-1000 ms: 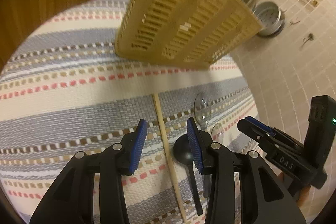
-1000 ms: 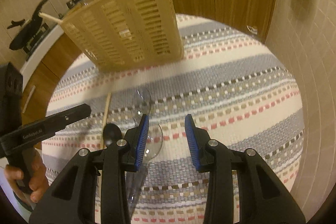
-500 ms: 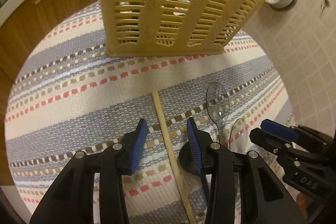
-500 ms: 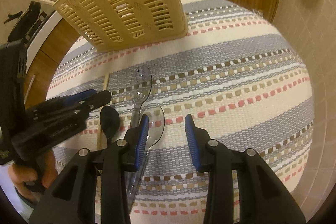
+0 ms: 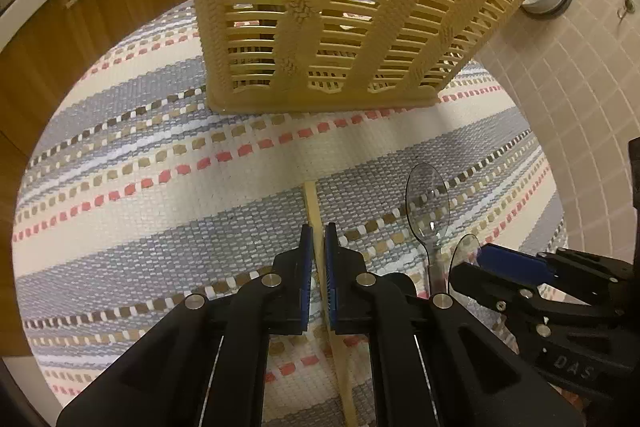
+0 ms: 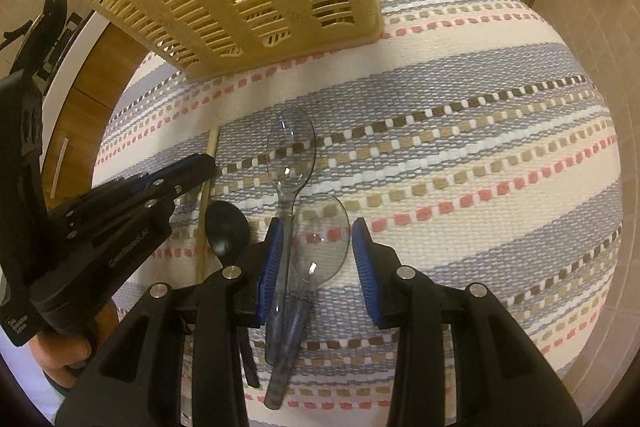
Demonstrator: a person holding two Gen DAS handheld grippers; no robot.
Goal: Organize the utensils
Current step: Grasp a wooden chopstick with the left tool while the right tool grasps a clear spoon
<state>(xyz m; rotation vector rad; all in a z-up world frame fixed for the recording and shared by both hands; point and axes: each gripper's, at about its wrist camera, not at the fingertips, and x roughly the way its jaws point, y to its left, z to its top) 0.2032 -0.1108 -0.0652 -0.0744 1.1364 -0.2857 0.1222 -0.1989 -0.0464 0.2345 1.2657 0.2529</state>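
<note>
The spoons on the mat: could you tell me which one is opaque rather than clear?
The black spoon, leftmost of the three, beside the wooden chopstick. The two clear spoons to its right show the mat through their bowls.

Four utensils flat on the striped mat, with a tan slatted basket (image 5: 344, 11) standing upright well ahead of both tongs. The wooden chopstick (image 5: 314, 219) is thin and pale, and runs straight between the left tongs' blue pads — they're pinched right onto it. A black spoon (image 6: 226, 227) lies just beside it, bowl forward, handle going under the right tongs' left finger. Two clear plastic spoons: one (image 6: 291, 151) sits ahead of the right tongs, the other (image 6: 320, 239) lies between its spread pads — their handles cross near the base.
</note>
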